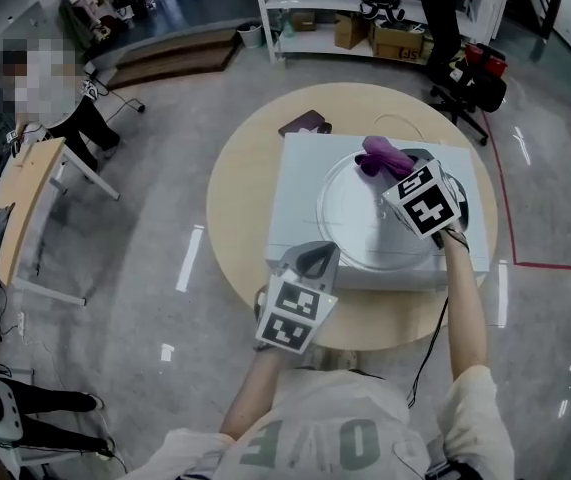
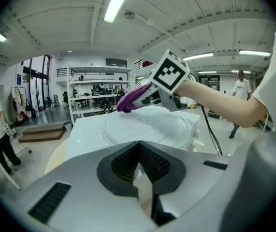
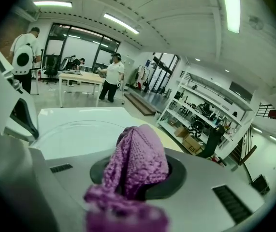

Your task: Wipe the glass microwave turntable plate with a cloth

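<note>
Because the right gripper (image 1: 397, 173) is clamped on the purple cloth (image 1: 383, 156) at the 12 o'clock rim of the glass plate (image 1: 365, 230), the unwiped glass spreads toward 6 o'clock from it. The plate lies flat on the white microwave (image 1: 295, 173) on the table (image 1: 245, 193). The left gripper (image 1: 310, 261), jaws together on nothing, waits off the rim at 8 o'clock.

Bits you can't make out
The cloth (image 3: 138, 163) buries the jaw tips of the right gripper (image 1: 393, 171), and its near end is pure blur. From overhead the marker cube (image 1: 425, 200) covers the plate (image 1: 350, 218)'s right rim. The dark thing (image 1: 303, 124) behind the white box (image 1: 295, 208) is half hidden, no idea what it is.
</note>
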